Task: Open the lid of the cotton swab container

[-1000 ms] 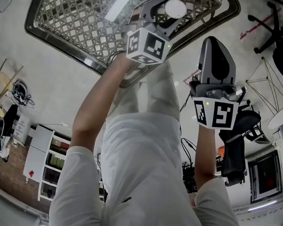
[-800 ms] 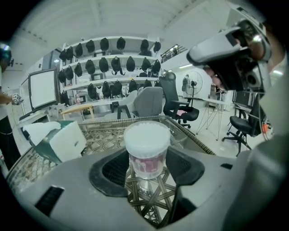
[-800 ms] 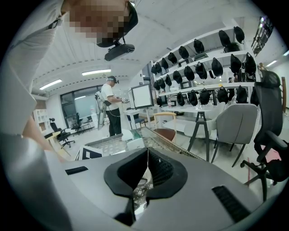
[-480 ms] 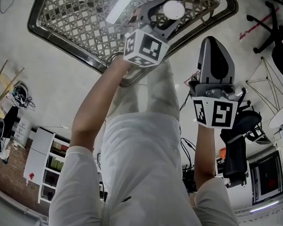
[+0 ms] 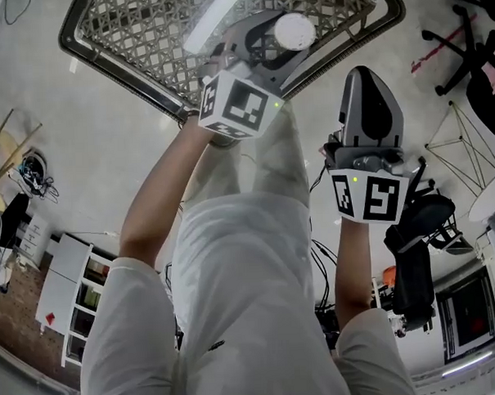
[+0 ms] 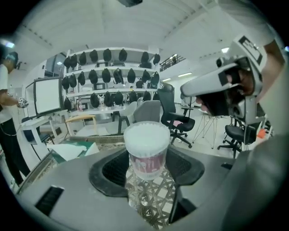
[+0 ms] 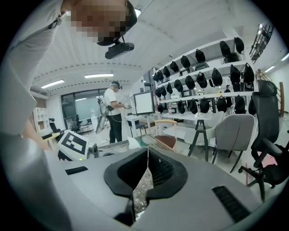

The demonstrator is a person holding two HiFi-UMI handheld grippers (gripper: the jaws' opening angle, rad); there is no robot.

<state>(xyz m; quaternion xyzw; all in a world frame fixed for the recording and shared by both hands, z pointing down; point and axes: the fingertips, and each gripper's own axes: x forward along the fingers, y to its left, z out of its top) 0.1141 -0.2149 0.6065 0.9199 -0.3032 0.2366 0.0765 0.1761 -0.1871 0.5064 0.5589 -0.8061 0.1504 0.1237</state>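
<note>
The cotton swab container [image 6: 146, 149] is a small clear tub with a white lid and a pink label. My left gripper [image 6: 146, 166] is shut on its lower part and holds it upright above the woven table. In the head view the container [image 5: 293, 31] shows as a white disc at the tip of the left gripper [image 5: 280, 45]. My right gripper [image 5: 367, 74] is to its right, apart from the tub. In the right gripper view its jaws [image 7: 147, 155] are pressed together with nothing between them.
A table with a woven rattan top and dark rim [image 5: 115, 75] lies below the grippers. Black office chairs [image 5: 418, 251] stand at the right and a white shelf unit [image 5: 71, 282] at the left. A person [image 7: 113, 113] stands far off by a desk.
The left gripper has lifted the container toward the head camera and a little left. The right gripper has risen slightly too, still shut.
</note>
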